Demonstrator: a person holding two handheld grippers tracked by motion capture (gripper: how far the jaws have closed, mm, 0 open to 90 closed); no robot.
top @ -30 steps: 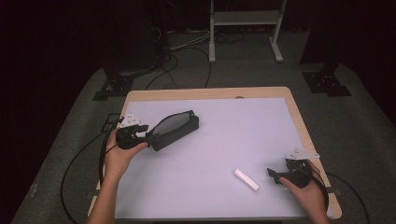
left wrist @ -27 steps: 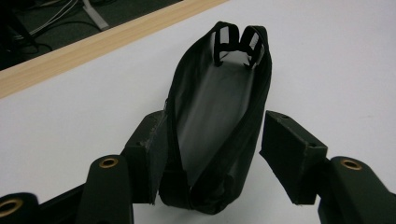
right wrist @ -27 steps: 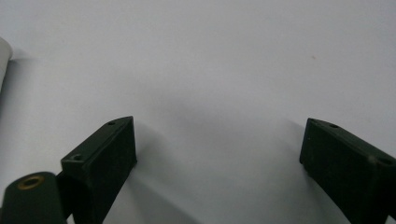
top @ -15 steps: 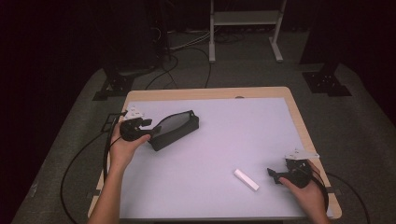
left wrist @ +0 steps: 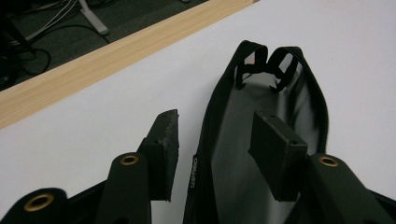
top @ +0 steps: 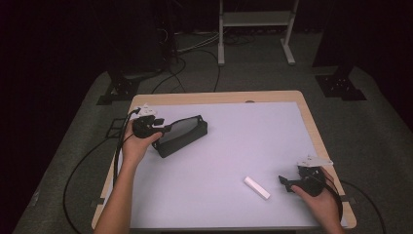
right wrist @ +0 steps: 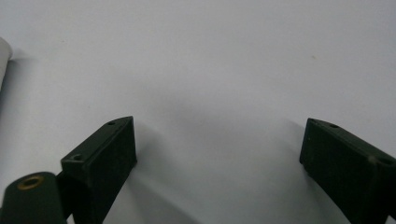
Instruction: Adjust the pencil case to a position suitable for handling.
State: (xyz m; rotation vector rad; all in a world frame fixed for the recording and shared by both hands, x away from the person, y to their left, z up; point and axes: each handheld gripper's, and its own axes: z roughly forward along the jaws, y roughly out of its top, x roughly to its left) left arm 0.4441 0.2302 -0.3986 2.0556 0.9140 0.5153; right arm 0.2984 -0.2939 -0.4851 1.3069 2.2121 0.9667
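Observation:
A black zip pouch (top: 184, 134) lies open on the white table top (top: 243, 146) at the left, its mouth facing up. My left gripper (top: 164, 129) is at its left end. In the left gripper view my left gripper (left wrist: 219, 149) straddles the pouch's rim (left wrist: 201, 154): one pad stands outside it, the other inside over the dark lining (left wrist: 233, 140). The jaws have just been closing, and a gap still shows beside the rim. A small white block (top: 256, 187) lies at the front right. Just right of it my right gripper (top: 285, 182) rests open over bare table, nothing between its fingers (right wrist: 107, 154).
The table has a wooden border (top: 214, 98). A cable (top: 78, 170) trails off the left side to the floor. A white metal stand (top: 253, 19) and black stand feet (top: 341, 85) sit on the floor beyond the far edge. The white block's end (right wrist: 3, 60) shows left of the right jaws.
My left gripper has moved right and away onto the pouch's end, and its jaws have narrowed around the rim. The right gripper and the white block have not moved.

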